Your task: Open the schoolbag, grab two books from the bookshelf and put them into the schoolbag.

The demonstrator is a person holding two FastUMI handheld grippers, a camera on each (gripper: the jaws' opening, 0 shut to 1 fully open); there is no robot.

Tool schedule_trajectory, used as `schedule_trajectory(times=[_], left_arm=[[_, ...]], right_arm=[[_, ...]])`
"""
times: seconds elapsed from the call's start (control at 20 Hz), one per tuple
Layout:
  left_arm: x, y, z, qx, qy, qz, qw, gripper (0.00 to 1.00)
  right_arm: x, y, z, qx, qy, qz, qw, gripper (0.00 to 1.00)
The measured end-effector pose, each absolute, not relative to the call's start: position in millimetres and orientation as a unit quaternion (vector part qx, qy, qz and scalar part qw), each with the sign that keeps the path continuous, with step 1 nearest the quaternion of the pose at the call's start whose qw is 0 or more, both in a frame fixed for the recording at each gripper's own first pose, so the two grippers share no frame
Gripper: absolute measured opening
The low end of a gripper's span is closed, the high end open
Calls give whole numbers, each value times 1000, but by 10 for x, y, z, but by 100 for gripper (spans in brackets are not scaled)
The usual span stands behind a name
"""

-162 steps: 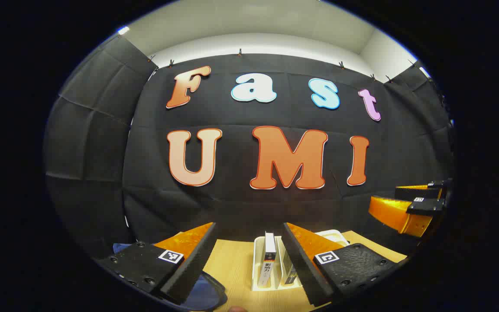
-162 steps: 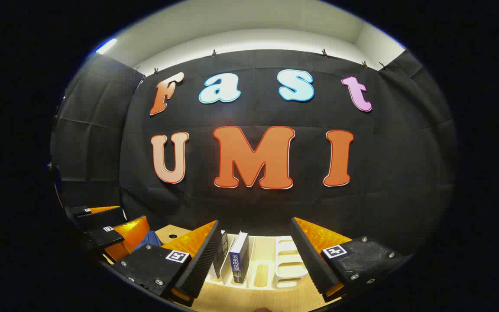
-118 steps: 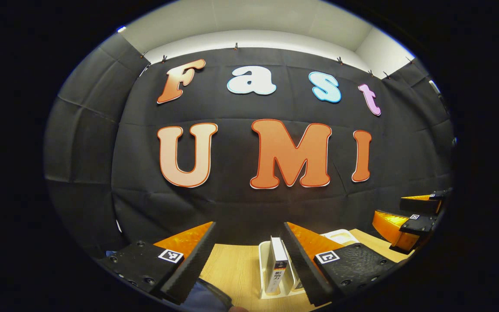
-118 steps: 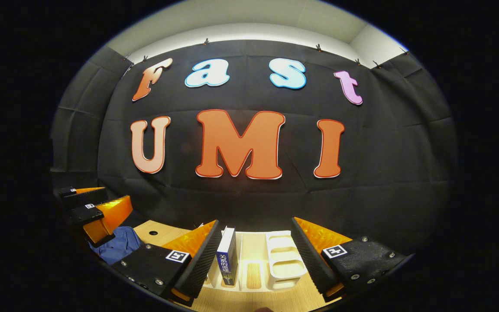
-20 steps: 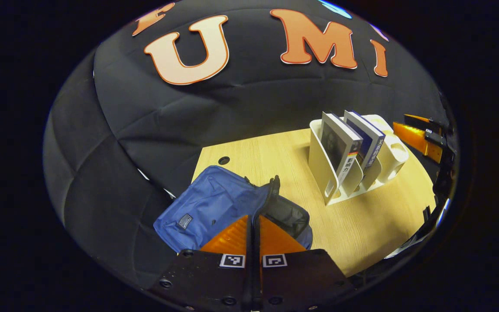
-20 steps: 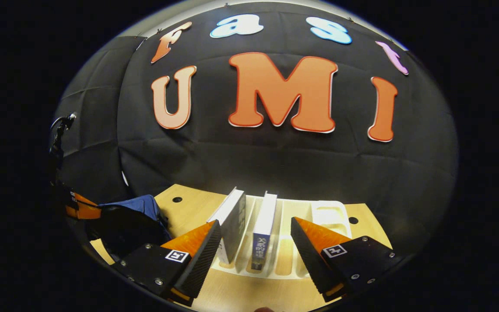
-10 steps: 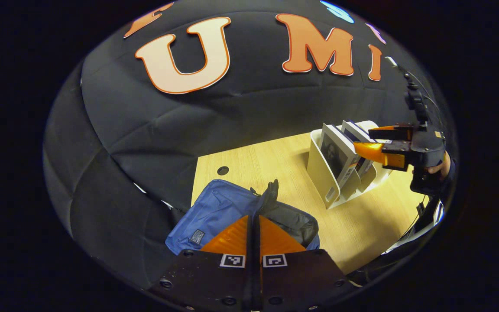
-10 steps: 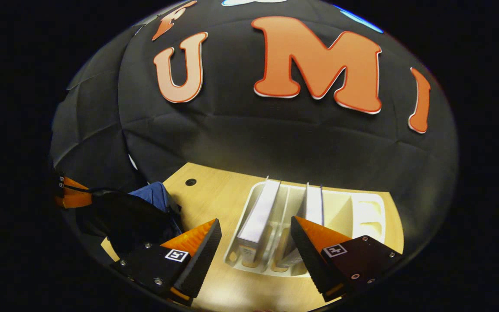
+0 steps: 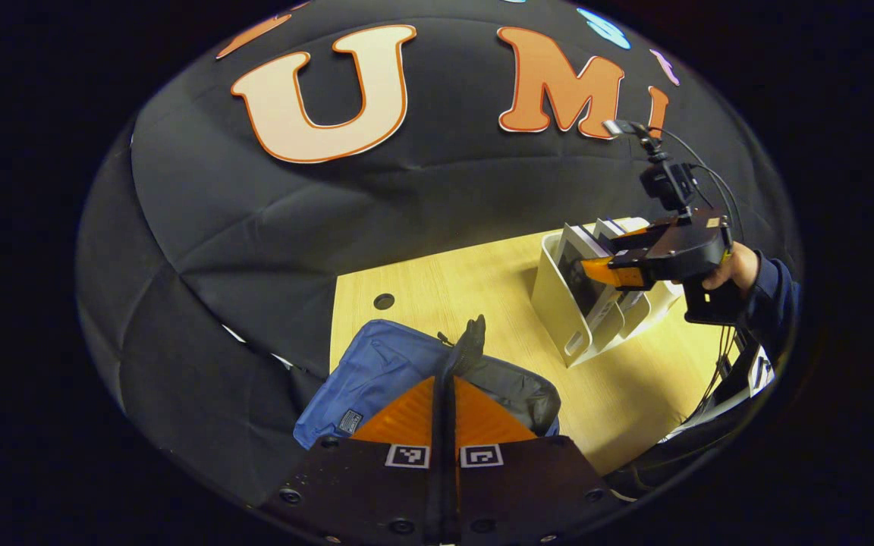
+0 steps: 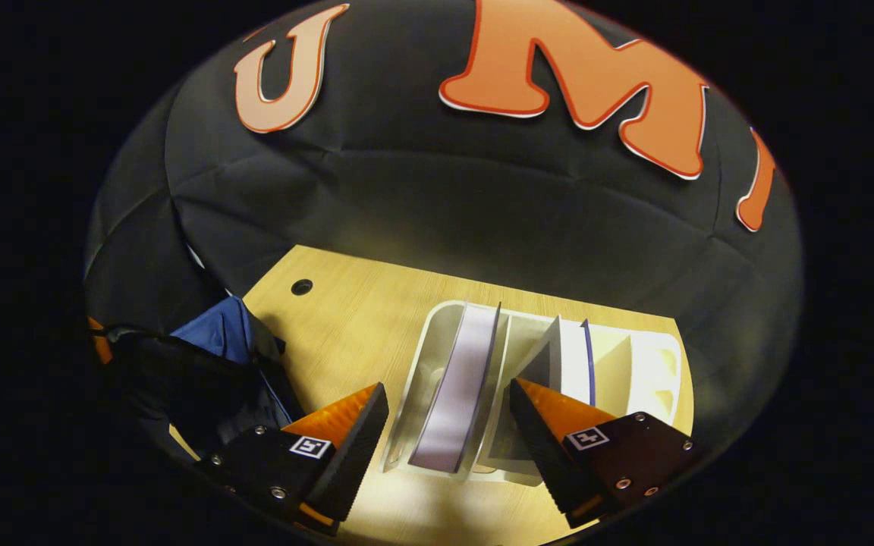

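Left gripper view: left gripper at bottom centre, jaws closed flat together, pinching the dark edge of the bag's opening, which rises as a flap just above the tips. Blue bag lying lower centre on the table, its grey lining showing to the right of the jaws. White shelf at centre right on the table, well apart from the bag. First book standing in the shelf's nearest slot, leaning back; second book just behind it, mostly hidden. Right gripper at right of frame, held by a hand with a dark sleeve, tips reaching down over the first book. Cannot tell from here whether those tips touch the book. Black cloth wall across the upper frame.

Right gripper view: right gripper at bottom, jaws wide open, one finger on each side of the first book, neither pressing on it. Book seen from above, page edge up, in the shelf's left slot at lower centre. Second book two slots to the right, just above the right finger. Bag at lower left on the table, partly behind the dark bulk of the left gripper.
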State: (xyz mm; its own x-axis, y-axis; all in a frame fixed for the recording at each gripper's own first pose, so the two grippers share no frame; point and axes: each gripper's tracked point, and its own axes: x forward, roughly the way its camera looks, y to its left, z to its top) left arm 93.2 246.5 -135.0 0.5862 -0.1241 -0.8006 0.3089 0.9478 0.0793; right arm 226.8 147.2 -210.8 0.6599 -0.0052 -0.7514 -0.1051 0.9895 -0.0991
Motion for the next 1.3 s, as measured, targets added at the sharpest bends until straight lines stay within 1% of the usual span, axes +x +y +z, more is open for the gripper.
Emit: schedule_trajectory(times=[0.3,0.45,0.65,0.7,0.75,0.8,0.85,0.9,0.95,1.0,1.05,1.1,1.15,1.3], left_arm=[[930,2513,-1277,110,447,-136,877,1],[954,2518,-1257,107,450,-140,875,1],[969,2527,-1284,99,452,-141,875,1],[962,2541,-1286,97,451,-141,876,0],[972,2544,-1278,96,449,-141,877,1],[961,2549,-1278,95,449,-141,877,0],[967,2553,-1282,94,449,-140,878,0],[965,2558,-1289,92,448,-140,878,1],[963,2564,-1286,91,448,-141,878,0],[971,2548,-1289,90,447,-141,879,1],[967,2559,-1294,88,446,-141,880,0],[974,2556,-1301,85,444,-141,881,1],[970,2566,-1307,83,444,-141,881,1],[970,2561,-1314,80,442,-143,882,1]], right_arm=[[2293,1483,-2466,-90,474,27,875,95],[2401,1447,-2504,-91,498,18,862,83],[2562,1408,-2534,-101,519,10,849,77],[2561,1357,-2567,-103,530,4,842,65],[2545,1367,-2588,-91,538,1,838,67],[2547,1416,-2616,-75,546,0,835,52],[2532,1437,-2612,-63,558,-10,827,47],[2519,1430,-2625,-54,566,-16,823,44],[2509,1421,-2655,-44,577,-24,815,42],[2464,1417,-2671,-34,589,-30,807,49],[2447,1413,-2681,-29,595,-31,803,41],[2461,1393,-2689,-26,597,-29,802,48],[2463,1387,-2679,-20,598,-28,801,40],[2438,1379,-2681,-10,603,-23,797,40]])
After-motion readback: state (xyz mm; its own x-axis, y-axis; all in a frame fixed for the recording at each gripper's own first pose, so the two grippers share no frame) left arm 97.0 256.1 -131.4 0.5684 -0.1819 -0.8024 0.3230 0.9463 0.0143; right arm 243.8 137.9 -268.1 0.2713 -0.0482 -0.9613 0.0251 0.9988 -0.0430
